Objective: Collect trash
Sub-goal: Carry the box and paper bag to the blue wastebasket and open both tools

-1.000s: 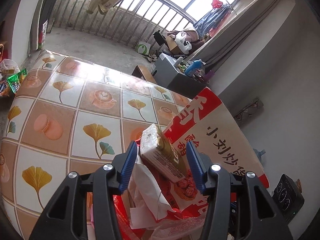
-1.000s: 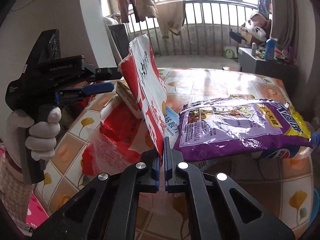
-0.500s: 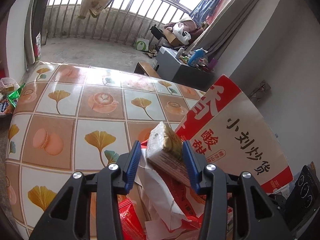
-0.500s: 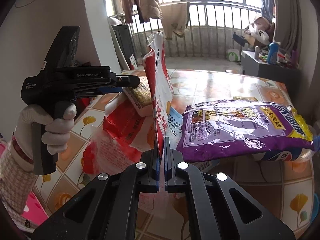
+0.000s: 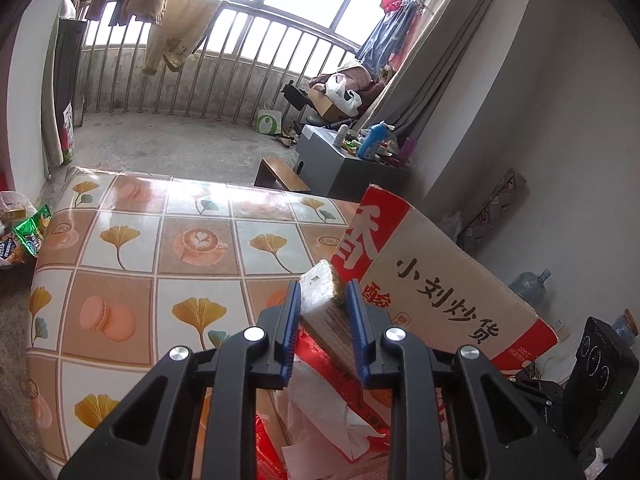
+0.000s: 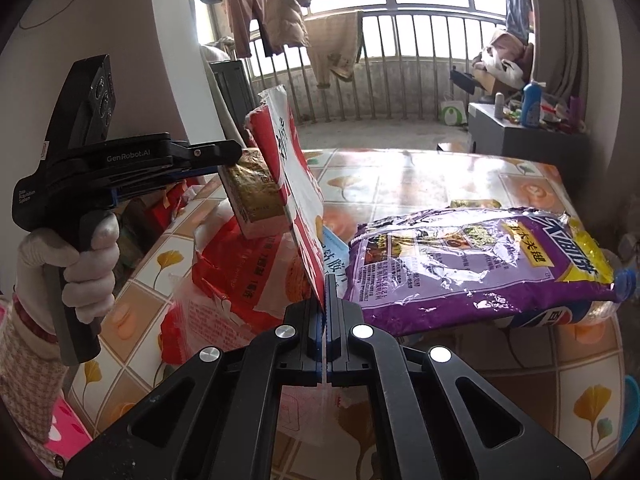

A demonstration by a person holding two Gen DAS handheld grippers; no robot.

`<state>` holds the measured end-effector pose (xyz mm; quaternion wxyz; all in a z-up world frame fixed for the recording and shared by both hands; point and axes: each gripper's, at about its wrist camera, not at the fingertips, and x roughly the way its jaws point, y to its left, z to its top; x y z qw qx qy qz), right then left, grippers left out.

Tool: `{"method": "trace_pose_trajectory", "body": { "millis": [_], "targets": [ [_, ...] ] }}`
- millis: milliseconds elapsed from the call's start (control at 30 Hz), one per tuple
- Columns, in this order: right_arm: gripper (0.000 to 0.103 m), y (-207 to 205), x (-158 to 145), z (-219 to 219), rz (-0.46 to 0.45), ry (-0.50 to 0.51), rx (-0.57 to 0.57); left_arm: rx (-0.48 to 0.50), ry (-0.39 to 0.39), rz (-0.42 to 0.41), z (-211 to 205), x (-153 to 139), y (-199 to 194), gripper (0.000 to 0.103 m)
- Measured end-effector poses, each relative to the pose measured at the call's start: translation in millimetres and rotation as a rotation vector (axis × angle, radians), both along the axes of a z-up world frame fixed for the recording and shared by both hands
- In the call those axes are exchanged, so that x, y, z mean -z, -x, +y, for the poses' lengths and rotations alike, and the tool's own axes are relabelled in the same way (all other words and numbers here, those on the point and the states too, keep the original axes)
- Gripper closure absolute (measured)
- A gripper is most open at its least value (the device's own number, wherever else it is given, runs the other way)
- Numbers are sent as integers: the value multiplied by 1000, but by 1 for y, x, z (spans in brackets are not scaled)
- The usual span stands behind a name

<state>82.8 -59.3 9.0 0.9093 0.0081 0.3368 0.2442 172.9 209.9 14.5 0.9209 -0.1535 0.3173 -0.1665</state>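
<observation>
**Both grippers loaded at the paper bag**

Left gripper (image 5: 323,312): fingers just closed in, now clamped on a small gold-and-white packet (image 5: 320,296), held above the bench (image 5: 120,248) near its left edge, at the bag mouth. Right gripper (image 6: 323,312): fingers shut tight on the rim of the red-and-white paper bag (image 6: 298,184), standing it upright. Purple snack bag (image 6: 472,256) lies just right of it.

Left gripper (image 6: 224,160) body reads "GenRobot.AI"; paper bag (image 5: 448,292) reads "小刘炒货" & "200°C".
</observation>
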Motion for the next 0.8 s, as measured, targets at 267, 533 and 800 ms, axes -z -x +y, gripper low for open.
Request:
{"method": "trace_pose_trajectory", "body": {
  "millis": [267,533,800],
  "targets": [
    [103,-11,-18,0,-48,-49,36,-29,55,-131,15,-41,23,81],
    [103,-10,-44,-20,-137,-93,95,-54,92,-252,25,-87,53,81],
    [103,14,-70,-86,-243,-144,243,34,218,-265,2,-115,62,85]
  ]
}}
